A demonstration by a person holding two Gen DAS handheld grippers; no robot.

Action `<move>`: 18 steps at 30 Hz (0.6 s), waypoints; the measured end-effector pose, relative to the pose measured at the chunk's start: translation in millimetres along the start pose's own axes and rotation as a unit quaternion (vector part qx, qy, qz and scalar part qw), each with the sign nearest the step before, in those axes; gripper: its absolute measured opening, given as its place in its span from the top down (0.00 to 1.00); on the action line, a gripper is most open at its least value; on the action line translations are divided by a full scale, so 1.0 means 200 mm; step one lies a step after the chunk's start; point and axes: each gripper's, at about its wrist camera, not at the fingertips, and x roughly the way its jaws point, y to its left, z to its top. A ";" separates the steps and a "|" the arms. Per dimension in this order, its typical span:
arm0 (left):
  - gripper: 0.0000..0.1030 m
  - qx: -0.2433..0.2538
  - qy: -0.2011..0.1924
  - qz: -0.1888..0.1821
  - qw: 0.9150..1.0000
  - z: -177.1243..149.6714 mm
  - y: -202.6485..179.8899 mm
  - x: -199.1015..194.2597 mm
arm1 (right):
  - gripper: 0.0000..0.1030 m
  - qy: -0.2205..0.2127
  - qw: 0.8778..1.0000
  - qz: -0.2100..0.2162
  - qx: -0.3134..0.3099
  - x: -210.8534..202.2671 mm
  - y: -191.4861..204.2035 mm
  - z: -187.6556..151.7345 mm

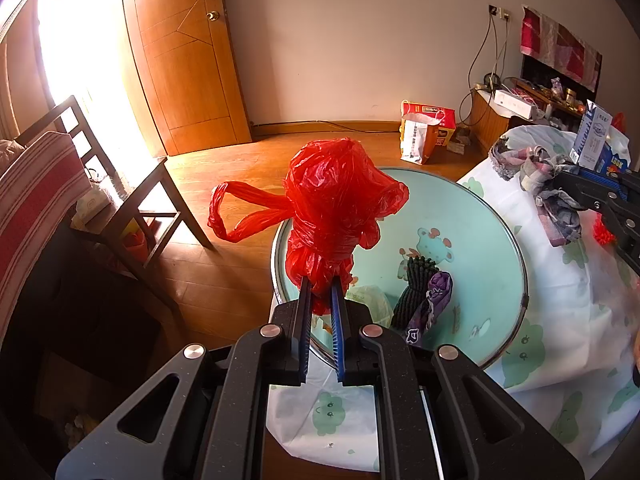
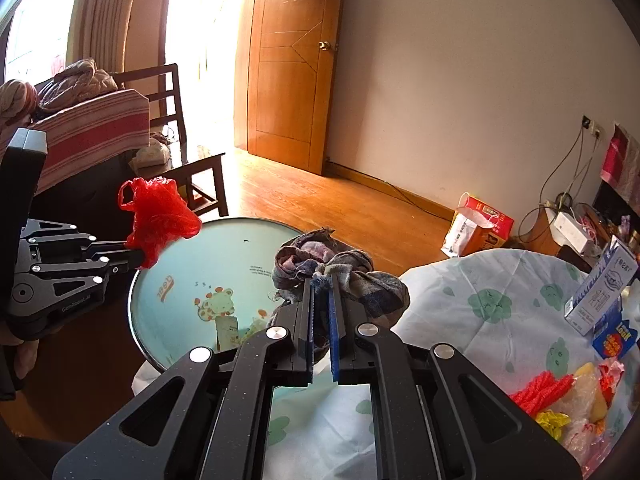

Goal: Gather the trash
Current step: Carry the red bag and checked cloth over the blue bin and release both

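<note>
Left wrist view shows the left gripper (image 1: 322, 284) clenched on the gathered neck of a red plastic bag (image 1: 334, 200), held up above the near edge of the round glass surface (image 1: 480, 240); it looks light, thin and slippery, so the bunched neck seems the safest hold. Over the same surface, the right gripper (image 2: 322, 286) pinches a soft, limp plaid rag (image 2: 344, 268) at a fold

My left gripper (image 1: 321, 288) pinches the gathered neck of a red plastic bag (image 1: 336, 192) above the near rim of the round glass table (image 1: 480, 216), with a dark folded cloth (image 1: 416, 280) on the glass and my right gripper (image 1: 560, 179) clamping a plaid rag (image 1: 548, 184) beyond its right edge.
</note>
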 end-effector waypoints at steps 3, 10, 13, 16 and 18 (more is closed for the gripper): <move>0.92 -0.001 0.000 -0.001 1.000 0.00 0.01 0.00 | 0.93 0.000 1.000 0.001 -0.002 0.00 0.01 0.01; 0.92 -0.001 0.000 -0.002 1.000 0.00 0.01 0.00 | 0.93 0.001 1.000 0.003 -0.005 0.00 0.01 0.01; 0.92 -0.001 -0.001 -0.002 1.000 0.00 0.01 0.00 | 0.93 0.000 1.000 0.003 -0.007 0.00 0.02 0.01; 0.92 -0.001 0.000 -0.002 1.000 0.00 0.01 0.00 | 0.93 0.000 1.000 0.004 -0.007 0.00 0.02 0.01; 0.92 -0.002 0.000 -0.002 1.000 0.00 0.01 0.00 | 0.93 0.001 1.000 0.004 -0.007 0.00 0.02 0.01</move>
